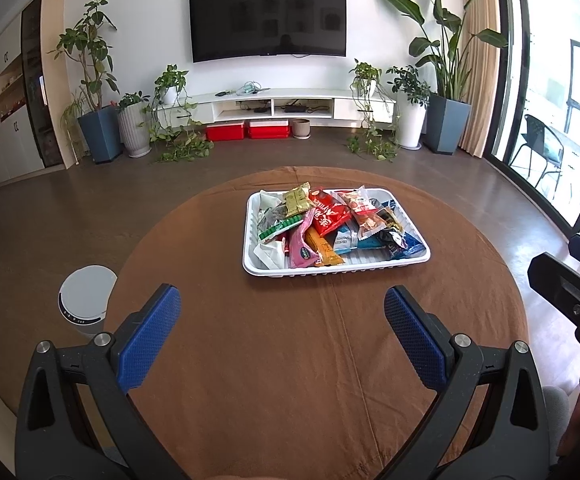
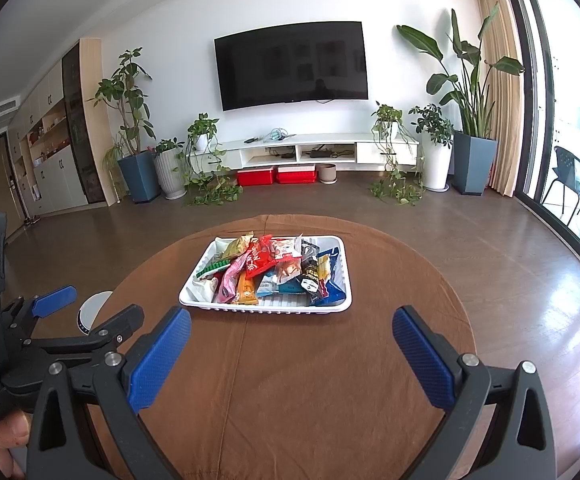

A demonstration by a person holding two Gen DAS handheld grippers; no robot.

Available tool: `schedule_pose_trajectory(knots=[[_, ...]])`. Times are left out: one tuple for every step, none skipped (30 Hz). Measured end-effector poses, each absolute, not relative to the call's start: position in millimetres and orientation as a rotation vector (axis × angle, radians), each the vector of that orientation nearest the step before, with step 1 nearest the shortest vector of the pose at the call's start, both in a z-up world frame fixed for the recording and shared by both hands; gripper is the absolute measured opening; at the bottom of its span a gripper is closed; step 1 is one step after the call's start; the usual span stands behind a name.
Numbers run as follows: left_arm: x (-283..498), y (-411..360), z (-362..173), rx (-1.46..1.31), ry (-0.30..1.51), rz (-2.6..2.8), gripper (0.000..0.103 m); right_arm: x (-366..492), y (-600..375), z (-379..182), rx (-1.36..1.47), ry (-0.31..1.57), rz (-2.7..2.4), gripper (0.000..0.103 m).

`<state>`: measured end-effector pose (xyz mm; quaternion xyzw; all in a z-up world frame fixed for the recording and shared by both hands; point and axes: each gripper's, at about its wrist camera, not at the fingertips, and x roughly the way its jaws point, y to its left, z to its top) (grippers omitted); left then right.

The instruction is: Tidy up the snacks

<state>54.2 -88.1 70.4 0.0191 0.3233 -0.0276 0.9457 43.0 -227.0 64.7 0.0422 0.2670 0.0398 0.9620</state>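
Left wrist view: white ribbed plastic tray mid-table on brown cloth, heaped with mixed snack packets. Left gripper and right gripper both spread wide, empty, short of tray's near rim. Approach low; take one top packet by its edge.

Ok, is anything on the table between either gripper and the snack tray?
Nothing visible. Only bare brown tablecloth lies between the open left gripper and the white tray of snack packets; the same holds for the open right gripper. Both hover short of the tray's near rim.
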Motion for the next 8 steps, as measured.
schedule_pose_trajectory(knots=[[52.5,-87.3,68.0,0.034,0.658,-0.06,0.103,41.3,-226.9,60.4,0.086,0.543,0.082,0.103],[49.3,-88.0,66.2,0.035,0.657,-0.059,0.103,38.9,-227.9,58.7,0.086,0.546,0.082,0.103],[50.4,-87.2,67.1,0.039,0.655,-0.054,0.103,38.7,-228.2,58.6,0.086,0.548,0.081,0.103],[48.4,-86.7,67.1,0.044,0.648,-0.046,0.103,39.1,-228.8,58.6,0.086,0.551,0.081,0.103],[45.6,-86.4,67.3,0.047,0.644,-0.04,0.103,38.9,-229.6,58.5,0.087,0.553,0.081,0.103],[43.3,-86.8,65.2,0.046,0.648,-0.045,0.103,36.3,-231.1,56.6,0.089,0.557,0.079,0.103],[40.3,-87.1,63.3,0.043,0.652,-0.048,0.103,39.4,-230.7,59.9,0.09,0.561,0.079,0.103],[36.6,-87.2,61.6,0.04,0.652,-0.044,0.103,38.1,-231.8,59.3,0.091,0.565,0.079,0.103]])
